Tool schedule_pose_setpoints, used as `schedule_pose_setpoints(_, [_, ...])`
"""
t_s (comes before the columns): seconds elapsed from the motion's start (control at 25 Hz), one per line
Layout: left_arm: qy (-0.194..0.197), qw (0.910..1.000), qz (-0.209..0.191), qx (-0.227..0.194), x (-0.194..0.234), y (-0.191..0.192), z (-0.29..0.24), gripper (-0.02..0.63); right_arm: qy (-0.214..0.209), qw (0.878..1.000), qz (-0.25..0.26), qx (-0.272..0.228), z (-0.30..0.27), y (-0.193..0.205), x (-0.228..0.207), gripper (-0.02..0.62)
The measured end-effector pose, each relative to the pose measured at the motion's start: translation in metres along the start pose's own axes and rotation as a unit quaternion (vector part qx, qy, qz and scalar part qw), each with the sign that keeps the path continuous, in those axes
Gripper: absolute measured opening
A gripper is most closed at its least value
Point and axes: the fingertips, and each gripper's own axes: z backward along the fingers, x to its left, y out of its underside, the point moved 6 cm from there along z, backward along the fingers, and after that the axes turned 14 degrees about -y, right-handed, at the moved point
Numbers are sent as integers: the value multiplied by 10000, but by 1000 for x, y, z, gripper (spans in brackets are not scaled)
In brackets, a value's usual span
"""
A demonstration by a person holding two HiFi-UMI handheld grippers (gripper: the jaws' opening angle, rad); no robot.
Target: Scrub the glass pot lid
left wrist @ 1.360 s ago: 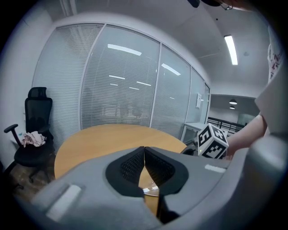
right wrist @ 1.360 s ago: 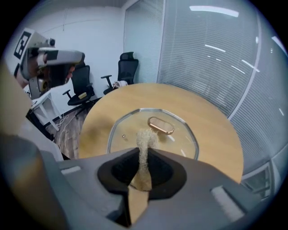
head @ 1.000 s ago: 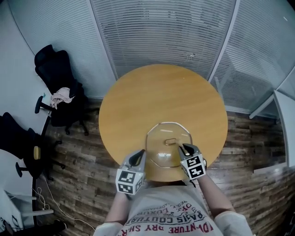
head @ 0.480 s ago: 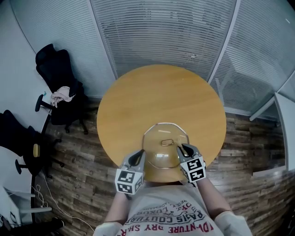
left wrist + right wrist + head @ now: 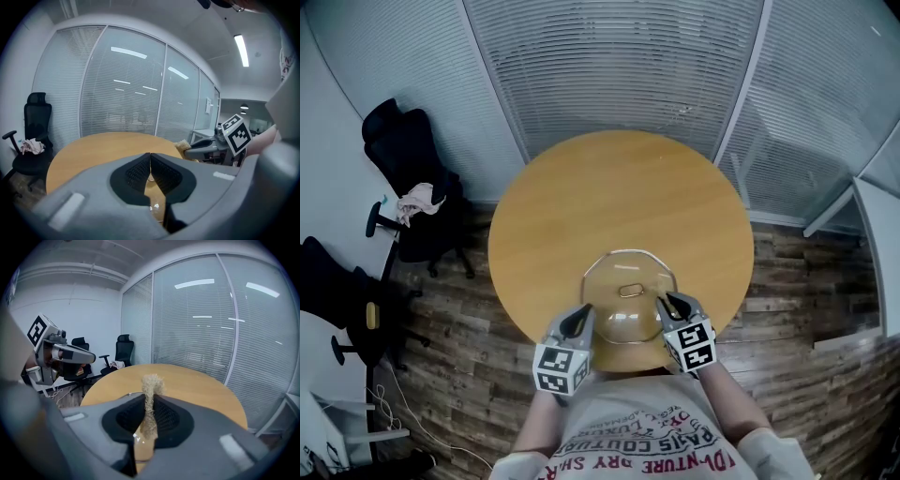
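At the near edge of the round bench, just ahead of my chest, I work both claws on the glass pot lid, which sits at the bench's near rim with its small handle facing up. My left claw is at the lid's near-left rim, its jaws pinched together at the tips on that rim, and a glint of glass shows in the narrow gap below them in the left gripper view. My right claw is at the lid's right side, closed tight on a tan, fibrous scrubber that stands up above its jaws. I cannot tell whether the scrubber touches the glass. The far half of the bench is bare wood. Beyond it stand glass partitions with lowered blinds. Off to the left, on the plank floor, are black office chairs, one with a pale cloth on its seat.
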Motion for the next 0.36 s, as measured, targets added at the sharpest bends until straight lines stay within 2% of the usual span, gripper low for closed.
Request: schedule_pose_setpoints(0.36, [-23,10000,92,-5,0,-1,-12,9,25,10000,-18,-38,-2,-3,-9,51])
